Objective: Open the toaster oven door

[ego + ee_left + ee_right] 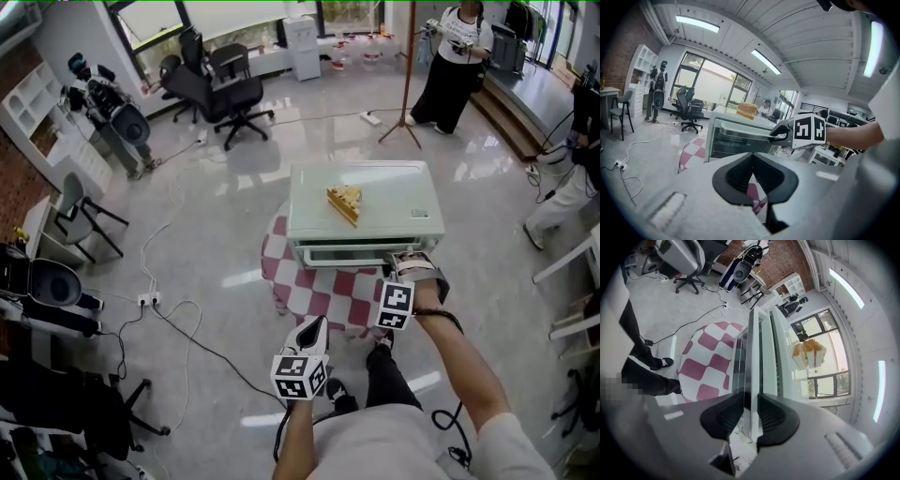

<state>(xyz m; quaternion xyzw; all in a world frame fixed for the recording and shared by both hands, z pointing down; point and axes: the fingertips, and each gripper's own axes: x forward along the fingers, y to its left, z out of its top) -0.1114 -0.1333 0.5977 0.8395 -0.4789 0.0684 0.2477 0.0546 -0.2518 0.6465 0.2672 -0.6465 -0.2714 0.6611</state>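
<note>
So the pale mint-green metal toaster oven [366, 202] sits right in front of the right claw [405, 265]. That claw's jaws are closed partway, clamped on the oven's long silvery door handle [753, 348]. The left claw [753, 164] hangs back, jaws together, empty. The oven's on a small round table with a red-and-white checked cloth [319, 286], with glossy grey floor [216, 234] all around and black office chairs [220, 89] behind.

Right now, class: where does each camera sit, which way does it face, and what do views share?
Head view: on the person's head, steeply down at the toaster oven; forearms, left gripper, right gripper show.
Left gripper view: behind its shut jaws, facing the oven front; right gripper visible.
Right gripper view: along the door handle its jaws clamp.
Shared: all show the bread on top.
</note>
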